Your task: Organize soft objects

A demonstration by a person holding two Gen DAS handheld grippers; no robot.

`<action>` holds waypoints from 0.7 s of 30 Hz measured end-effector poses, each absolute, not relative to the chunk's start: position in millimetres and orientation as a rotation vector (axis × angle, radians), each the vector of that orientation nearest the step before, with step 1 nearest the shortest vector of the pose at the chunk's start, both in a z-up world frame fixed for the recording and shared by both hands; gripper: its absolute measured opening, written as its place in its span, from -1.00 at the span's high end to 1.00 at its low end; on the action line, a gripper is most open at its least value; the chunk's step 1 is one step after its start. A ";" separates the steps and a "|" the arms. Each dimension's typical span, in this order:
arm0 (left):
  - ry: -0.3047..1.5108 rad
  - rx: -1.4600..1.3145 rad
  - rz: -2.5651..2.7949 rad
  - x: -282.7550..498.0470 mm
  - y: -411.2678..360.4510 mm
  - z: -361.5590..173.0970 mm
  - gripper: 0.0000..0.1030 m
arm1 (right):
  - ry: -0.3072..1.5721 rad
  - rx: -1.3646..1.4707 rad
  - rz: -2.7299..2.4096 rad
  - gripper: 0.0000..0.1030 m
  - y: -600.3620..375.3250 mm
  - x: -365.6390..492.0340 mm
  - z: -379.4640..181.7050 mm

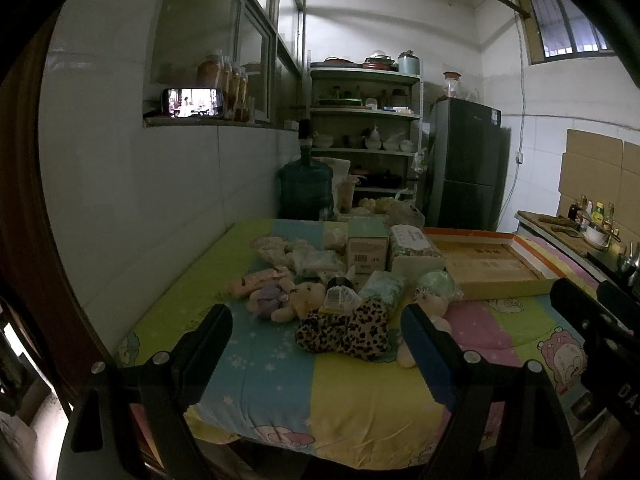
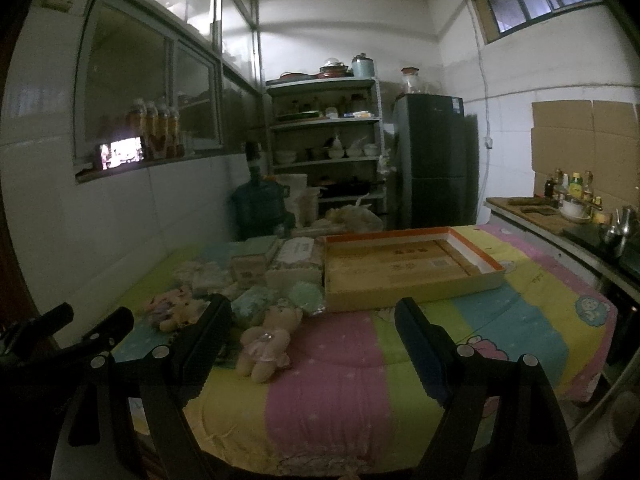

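Observation:
A heap of soft things lies on a table covered with a striped cartoon quilt. In the left wrist view I see a leopard-print item, a cream teddy bear, a pink plush and bagged soft packs. In the right wrist view a teddy in a pink dress lies nearest. A shallow orange-rimmed cardboard tray sits behind; it also shows in the left wrist view. My left gripper and right gripper are open, empty, short of the heap.
Small boxes stand behind the heap. A blue water jug, a shelf rack and a dark fridge stand at the back. A counter with bottles and a bowl runs along the right. A tiled wall borders the left.

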State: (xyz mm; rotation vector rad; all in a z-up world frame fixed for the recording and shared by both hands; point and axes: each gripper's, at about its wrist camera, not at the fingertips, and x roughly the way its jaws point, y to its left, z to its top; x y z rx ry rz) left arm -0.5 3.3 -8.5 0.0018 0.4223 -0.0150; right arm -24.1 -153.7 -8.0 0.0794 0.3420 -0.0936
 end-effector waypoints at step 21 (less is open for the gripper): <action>0.427 -0.022 -0.003 2.0 8.8 -11.7 -0.68 | 0.352 0.086 -0.073 -0.65 -143.2 -25.4 -9.9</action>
